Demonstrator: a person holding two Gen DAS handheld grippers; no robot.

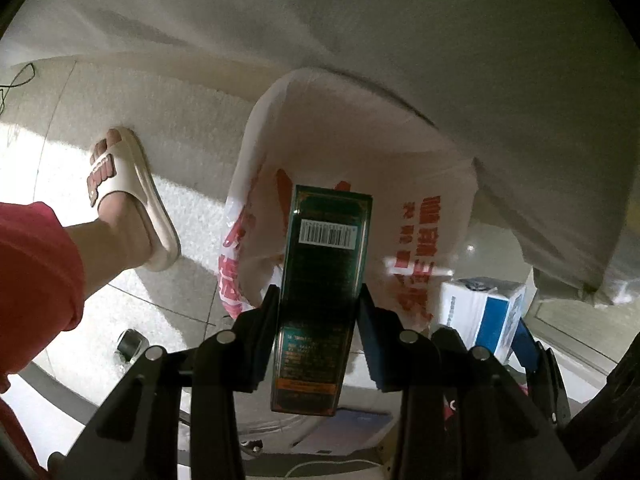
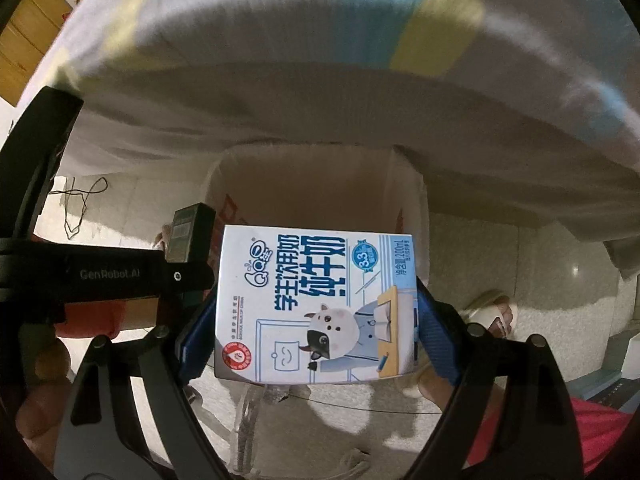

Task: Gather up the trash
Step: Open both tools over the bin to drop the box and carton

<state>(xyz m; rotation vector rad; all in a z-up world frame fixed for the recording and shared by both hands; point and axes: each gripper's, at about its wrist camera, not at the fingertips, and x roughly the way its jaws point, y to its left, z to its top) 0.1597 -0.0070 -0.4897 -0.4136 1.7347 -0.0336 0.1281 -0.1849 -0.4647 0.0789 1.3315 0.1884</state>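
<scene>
The floor [image 1: 188, 120] is pale speckled tile with thin grout lines, bright with glare at the left of the left wrist view. A white cloth [image 1: 400, 40], creased and hanging, fills the top of both views; in the right wrist view it carries blurred blue and yellow patches. A thin black cable [image 2: 80, 204] loops on the tile at the left of the right wrist view, with wooden cabinet fronts [image 2: 24, 40] in the upper left corner. A foot in a cream slide sandal [image 1: 136, 204] stands left of centre in the left wrist view.

An open white plastic bag [image 1: 400, 184] with red printing sits below the cloth edge, mouth gaping, thin and crinkled.

The left gripper [image 1: 320, 304] is closed partway on a narrow dark green box [image 1: 324, 264], its blue pads pressed on the two long sides. The box is glossy card with a gold border and a white barcode; its long axis runs up the frame, far end over the bag mouth.

The right gripper [image 2: 318, 312] stands wide, its ribbed blue pads clamped on the short ends of a milk carton [image 2: 316, 304]. This is smooth light-blue and white card with a cartoon cow, printed face to the camera, long axis across the frame, in front of the bag opening.
</scene>
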